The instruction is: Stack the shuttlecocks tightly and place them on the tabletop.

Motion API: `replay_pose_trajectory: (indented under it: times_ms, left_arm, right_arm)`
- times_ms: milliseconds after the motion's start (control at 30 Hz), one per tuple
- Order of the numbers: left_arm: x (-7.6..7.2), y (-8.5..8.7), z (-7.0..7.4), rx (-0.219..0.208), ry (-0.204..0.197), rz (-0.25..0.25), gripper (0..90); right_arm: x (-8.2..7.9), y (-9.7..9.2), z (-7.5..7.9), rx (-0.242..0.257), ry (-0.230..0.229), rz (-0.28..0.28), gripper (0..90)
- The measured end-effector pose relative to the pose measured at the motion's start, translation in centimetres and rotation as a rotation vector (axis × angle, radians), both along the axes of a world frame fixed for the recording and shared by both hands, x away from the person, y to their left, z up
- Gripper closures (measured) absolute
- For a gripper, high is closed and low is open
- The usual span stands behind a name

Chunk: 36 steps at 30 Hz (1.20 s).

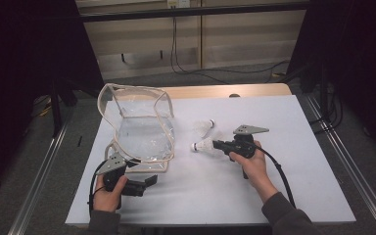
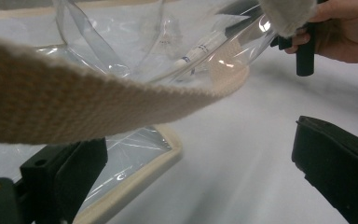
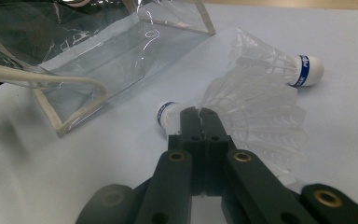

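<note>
Right gripper (image 3: 200, 114) jaws pinched shut on the near shuttlecock (image 3: 256, 116) feathers to lift it, left gripper (image 2: 200, 154) jaws wide open, empty, by the clear bag (image 1: 144, 132), likely steadying its mouth.

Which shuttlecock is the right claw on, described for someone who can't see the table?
Find the clear bag on the white table. Two shuttlecocks lie to its right. It is the nearer shuttlecock, at the tip of the right claw, which is shut; the other shuttlecock lies farther back, untouched.
</note>
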State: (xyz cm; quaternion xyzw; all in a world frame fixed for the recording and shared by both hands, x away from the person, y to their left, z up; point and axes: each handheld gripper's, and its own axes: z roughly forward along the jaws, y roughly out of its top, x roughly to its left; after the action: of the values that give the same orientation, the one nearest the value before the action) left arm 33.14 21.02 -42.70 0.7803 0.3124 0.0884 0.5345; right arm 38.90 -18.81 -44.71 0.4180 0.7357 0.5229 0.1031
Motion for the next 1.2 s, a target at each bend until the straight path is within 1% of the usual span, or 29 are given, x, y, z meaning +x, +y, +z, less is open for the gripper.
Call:
replay_pose_trajectory:
  times_ms: [100,300,333,400,533,700,733,800,833,967,1033,1167,1200]
  left_arm:
    - [0.0,0.0,0.0,0.008,0.0,-0.006,3.5]
    - [0.0,0.0,0.0,-0.001,0.001,-0.001,3.5]
    - [0.0,0.0,0.0,0.007,0.003,-0.007,3.4]
    - [0.0,0.0,0.0,0.004,0.003,-0.006,3.5]
    - [0.0,0.0,0.0,0.006,0.004,-0.006,3.4]
    - [0.0,0.0,0.0,0.006,0.001,-0.006,3.5]
    - [0.0,0.0,0.0,0.0,0.0,-0.007,3.5]
    - [0.0,0.0,0.0,0.006,0.001,-0.005,3.5]
    - [0.0,0.0,0.0,0.006,0.003,-0.006,3.5]
    - [0.0,0.0,0.0,0.002,0.004,-0.008,3.5]
    - [0.0,0.0,0.0,0.004,0.004,-0.008,3.5]
    - [0.0,0.0,0.0,0.002,0.004,-0.008,3.5]
    - [0.0,0.0,0.0,0.003,0.002,-0.008,3.5]
  right_arm:
    - [0.0,0.1,-0.1,-0.002,0.005,0.003,90.0]
    - [0.0,0.2,-0.3,-0.004,0.012,0.004,90.0]
    - [0.0,0.2,-0.3,-0.006,0.015,0.003,90.0]
    - [0.0,0.2,-0.4,-0.009,0.02,0.003,89.8]
    - [0.0,0.1,-0.4,-0.018,0.027,-0.001,89.1]
    - [-0.1,0.0,-0.6,-0.044,0.036,0.002,87.6]
    - [-0.1,0.0,-0.6,-0.046,0.037,0.001,87.4]
    - [-0.1,-0.1,-0.7,-0.048,0.039,-0.002,86.8]
    - [-0.1,-0.2,-0.7,-0.048,0.048,-0.003,85.7]
    - [-0.1,-0.5,-0.9,-0.059,0.055,-0.011,83.8]
    - [-0.1,-0.7,-1.0,-0.07,0.06,-0.009,83.8]
    - [-0.2,-0.9,-0.9,-0.071,0.07,-0.006,84.5]
    - [-0.3,-0.9,-0.9,-0.071,0.071,-0.003,86.4]
